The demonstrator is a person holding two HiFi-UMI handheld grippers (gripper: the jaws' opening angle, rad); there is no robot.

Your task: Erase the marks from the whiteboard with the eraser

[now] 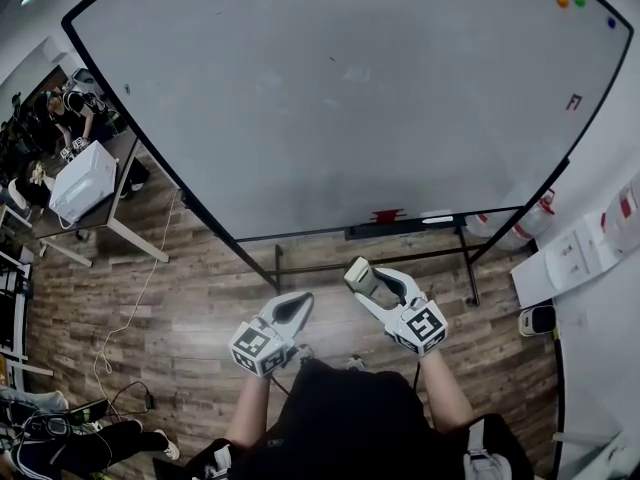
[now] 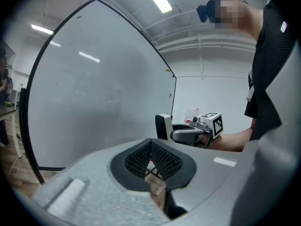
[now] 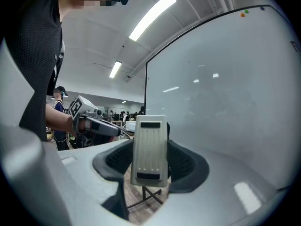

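A large whiteboard [image 1: 340, 98] on a black stand fills the head view; its surface looks wiped, with only faint smudges near its middle. My right gripper [image 1: 362, 280] is shut on a cream-coloured eraser [image 1: 360, 276], held upright below the board's bottom edge and away from it. From the right gripper view the eraser [image 3: 150, 150] stands between the jaws, the board [image 3: 225, 98] to its right. My left gripper [image 1: 297, 307] hangs beside it, shut with nothing in it. In the left gripper view its jaws [image 2: 151, 160] meet, and the eraser [image 2: 164, 126] shows beyond.
A red item [image 1: 386, 215] and a marker [image 1: 437, 219] lie on the board's tray. Coloured magnets [image 1: 570, 1] sit at the top right. A table with a white box [image 1: 82, 180] stands left. A white cabinet [image 1: 575, 258] stands right. Cables run over the wood floor [image 1: 180, 318].
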